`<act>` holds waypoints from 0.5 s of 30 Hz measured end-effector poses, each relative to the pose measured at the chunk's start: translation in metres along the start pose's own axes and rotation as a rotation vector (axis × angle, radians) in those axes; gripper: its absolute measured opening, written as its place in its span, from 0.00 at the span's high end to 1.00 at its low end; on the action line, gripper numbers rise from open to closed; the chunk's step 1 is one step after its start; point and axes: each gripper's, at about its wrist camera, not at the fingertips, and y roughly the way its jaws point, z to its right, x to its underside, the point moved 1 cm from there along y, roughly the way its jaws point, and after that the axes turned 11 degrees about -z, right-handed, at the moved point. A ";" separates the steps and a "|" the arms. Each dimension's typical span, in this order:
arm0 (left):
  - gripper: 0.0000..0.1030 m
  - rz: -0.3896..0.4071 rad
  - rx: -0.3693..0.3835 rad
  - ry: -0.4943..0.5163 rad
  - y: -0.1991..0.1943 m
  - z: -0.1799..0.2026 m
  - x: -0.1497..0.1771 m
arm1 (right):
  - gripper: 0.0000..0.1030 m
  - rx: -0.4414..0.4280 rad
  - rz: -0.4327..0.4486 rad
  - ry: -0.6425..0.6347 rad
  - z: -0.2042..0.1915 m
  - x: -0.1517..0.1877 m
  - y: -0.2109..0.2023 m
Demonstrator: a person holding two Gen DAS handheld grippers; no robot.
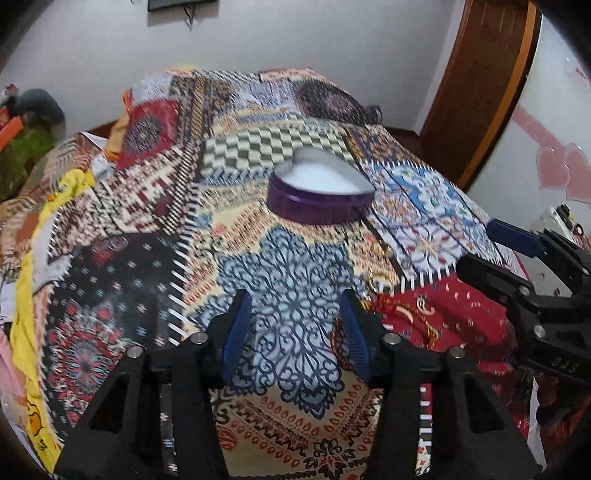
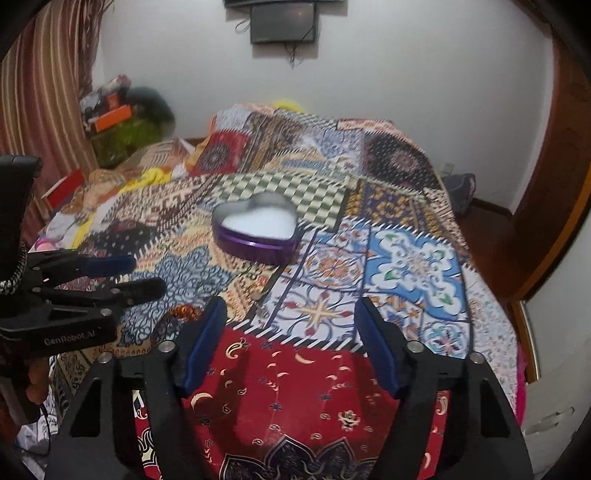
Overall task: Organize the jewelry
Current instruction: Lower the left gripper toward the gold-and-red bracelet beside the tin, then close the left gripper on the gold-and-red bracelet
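Note:
A purple heart-shaped tin with a white lining stands open on the patterned patchwork cloth; it also shows in the right wrist view. A small gold and orange piece of jewelry lies on the cloth just right of my left gripper; it also shows in the right wrist view. My left gripper is open and empty, low over the cloth, short of the tin. My right gripper is open and empty over the red patch.
The cloth covers a bed, with piled fabric and yellow cloth on the left. A wooden door frame is at the right. Boxes and clutter sit in the far left corner. A dark screen hangs on the wall.

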 end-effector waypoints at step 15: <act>0.72 -0.044 0.124 0.028 0.016 0.012 -0.004 | 0.40 -0.055 -0.066 -0.010 0.002 -0.001 0.021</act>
